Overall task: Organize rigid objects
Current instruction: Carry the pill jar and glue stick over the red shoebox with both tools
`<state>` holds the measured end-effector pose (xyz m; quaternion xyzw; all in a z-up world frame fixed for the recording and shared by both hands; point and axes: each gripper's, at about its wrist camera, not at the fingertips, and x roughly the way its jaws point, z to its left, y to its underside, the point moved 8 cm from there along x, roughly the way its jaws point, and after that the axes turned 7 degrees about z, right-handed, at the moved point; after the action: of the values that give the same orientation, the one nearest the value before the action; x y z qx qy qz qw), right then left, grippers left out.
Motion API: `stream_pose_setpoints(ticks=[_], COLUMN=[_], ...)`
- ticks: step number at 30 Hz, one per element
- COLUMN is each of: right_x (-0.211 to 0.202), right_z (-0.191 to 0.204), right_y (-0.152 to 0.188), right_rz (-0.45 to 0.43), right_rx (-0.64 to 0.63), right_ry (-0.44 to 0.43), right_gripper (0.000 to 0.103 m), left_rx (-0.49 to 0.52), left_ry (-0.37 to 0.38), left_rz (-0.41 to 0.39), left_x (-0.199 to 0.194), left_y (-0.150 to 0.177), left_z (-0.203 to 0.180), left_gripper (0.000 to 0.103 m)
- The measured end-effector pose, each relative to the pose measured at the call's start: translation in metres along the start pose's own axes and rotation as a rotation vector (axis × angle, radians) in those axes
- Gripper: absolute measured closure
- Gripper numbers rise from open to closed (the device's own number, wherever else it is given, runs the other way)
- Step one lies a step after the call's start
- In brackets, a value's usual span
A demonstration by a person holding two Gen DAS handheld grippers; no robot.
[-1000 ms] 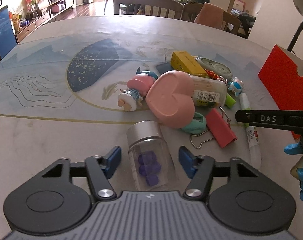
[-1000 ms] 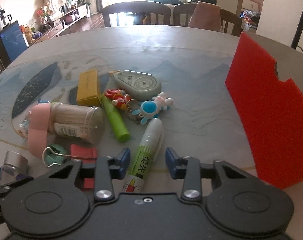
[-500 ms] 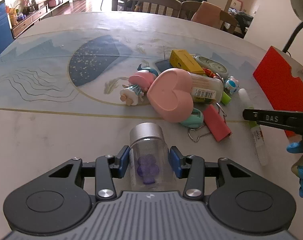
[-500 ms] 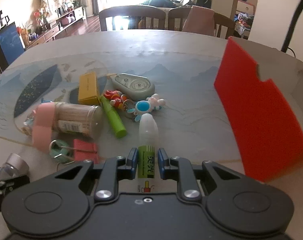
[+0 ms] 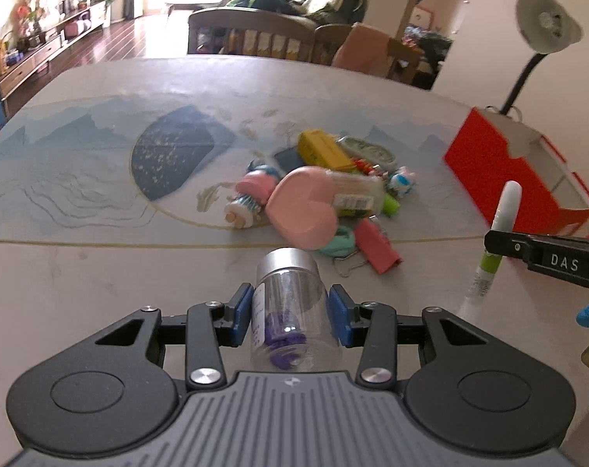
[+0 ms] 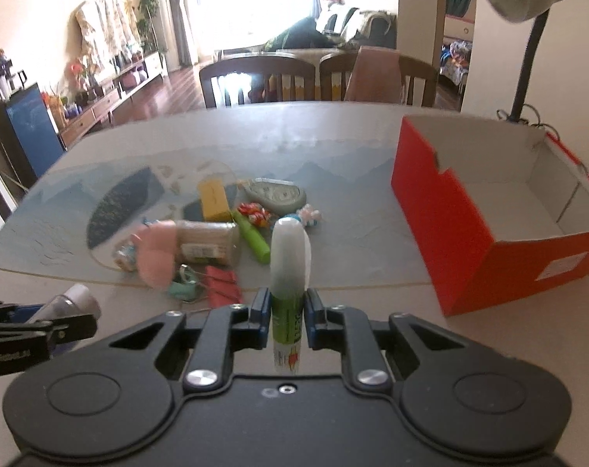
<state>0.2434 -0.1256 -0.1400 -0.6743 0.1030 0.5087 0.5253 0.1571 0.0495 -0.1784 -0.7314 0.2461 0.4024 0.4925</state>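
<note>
The left gripper clamps a clear jar and the right gripper a glue tube — both lifted clear, likely bound for the red box at right.

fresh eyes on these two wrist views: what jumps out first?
Both grippers are loaded: the left gripper is shut on a clear plastic jar with a silver lid and purple pieces inside, and the right gripper is shut on a white glue tube with a green label. Next comes the open red cardboard box with a white inside at the right of the table, then the toy pile mid-table around a pink heart-shaped lid.
</note>
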Motion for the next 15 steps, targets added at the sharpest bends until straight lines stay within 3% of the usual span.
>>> stream_pose_setpoints(ticks=[11,15], right_x=[-0.072,-0.086], right_z=[-0.014,-0.034], right_y=[-0.018,-0.035], right_rz=[-0.107,-0.121], right_rx=[0.046,0.067], right_ry=[0.032,0.035], right_gripper=[0.087,0.087], left_rx=[0.121,0.146], left_ry=[0.132,0.147], left_rz=[-0.077,-0.096], left_x=[-0.056,-0.064], left_y=[-0.031,-0.049], left_z=[-0.045,-0.062], left_gripper=[0.061,0.061])
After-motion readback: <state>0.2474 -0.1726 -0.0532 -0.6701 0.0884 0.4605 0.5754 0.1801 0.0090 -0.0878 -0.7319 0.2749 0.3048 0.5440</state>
